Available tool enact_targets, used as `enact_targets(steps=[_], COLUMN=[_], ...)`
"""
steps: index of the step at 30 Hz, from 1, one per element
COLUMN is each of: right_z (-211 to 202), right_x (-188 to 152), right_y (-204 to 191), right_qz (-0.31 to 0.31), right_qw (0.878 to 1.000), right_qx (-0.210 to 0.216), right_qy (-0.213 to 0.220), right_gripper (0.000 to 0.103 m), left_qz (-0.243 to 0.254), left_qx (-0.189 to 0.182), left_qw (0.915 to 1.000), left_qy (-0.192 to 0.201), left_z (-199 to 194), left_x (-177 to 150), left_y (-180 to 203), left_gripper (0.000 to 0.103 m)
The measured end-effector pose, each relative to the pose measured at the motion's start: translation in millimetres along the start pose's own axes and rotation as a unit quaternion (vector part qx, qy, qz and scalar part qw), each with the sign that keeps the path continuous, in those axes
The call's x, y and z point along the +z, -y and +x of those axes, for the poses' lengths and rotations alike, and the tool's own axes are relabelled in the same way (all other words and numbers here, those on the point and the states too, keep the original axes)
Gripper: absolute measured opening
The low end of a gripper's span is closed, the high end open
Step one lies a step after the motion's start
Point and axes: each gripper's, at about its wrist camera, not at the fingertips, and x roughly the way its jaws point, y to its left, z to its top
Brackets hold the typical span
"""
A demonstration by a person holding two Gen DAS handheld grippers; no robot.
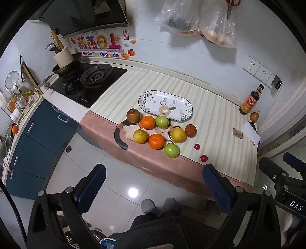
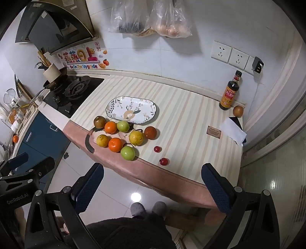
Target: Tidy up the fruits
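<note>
An empty oval floral plate (image 1: pixel 165 105) (image 2: pixel 131 110) lies on the striped counter cloth. In front of it sits a cluster of several fruits: two oranges (image 1: pixel 156 141) (image 2: pixel 115 144), green apples (image 1: pixel 171 150) (image 2: pixel 127 152), yellow citrus (image 1: pixel 178 135) (image 2: pixel 136 138) and brownish fruits (image 1: pixel 133 115) (image 2: pixel 99 121). Two small red fruits (image 1: pixel 203 158) (image 2: pixel 164 161) lie to the right near the front edge. My left gripper (image 1: pixel 154 188) and my right gripper (image 2: pixel 152 186) are both open and empty, held back from the counter above the floor.
A sauce bottle (image 2: pixel 229 91) and a brown fruit (image 2: pixel 238 110) stand at the back right corner, with white paper (image 2: pixel 233 132) nearby. A gas stove (image 2: pixel 73 92) with a pan is at the left. Plastic bags (image 2: pixel 151 17) hang on the wall. A cat-shaped mat (image 1: pixel 122 139) lies under the fruits.
</note>
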Motion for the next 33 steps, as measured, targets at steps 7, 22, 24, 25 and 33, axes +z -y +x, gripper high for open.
enact_targets(steps=[7, 22, 24, 25, 33], right_z=[-0.6, -1.0, 0.4, 1.0, 1.1], right_x=[-0.2, 1.5, 4.5, 4.7, 5.1], right_y=[0.4, 4.5, 5.0, 4.0, 2.5], right_qz=[0.001, 0.009, 0.011, 0.009, 0.006], right_qw=[1.000, 1.000, 1.000, 1.000, 1.000], right_qx=[0.001, 0.002, 0.003, 0.002, 0.002], right_qy=[0.002, 0.008, 0.008, 0.008, 0.006], right_gripper=[0.103, 0.103, 0.103, 0.103, 0.103], left_qz=[0.001, 0.005, 0.005, 0.005, 0.005], left_qx=[0.002, 0.007, 0.007, 0.007, 0.008], left_qw=[1.0000, 0.9999, 0.9999, 0.9999, 0.9999], left_qy=[0.004, 0.013, 0.012, 0.012, 0.013], left_z=[-0.5, -7.5, -7.6, -7.4, -8.1], left_x=[0.8, 3.4, 3.9, 3.5, 5.0], left_y=[-2.7, 2.6, 3.0, 2.9, 4.0], left_gripper=[0.103, 0.103, 0.103, 0.103, 0.103])
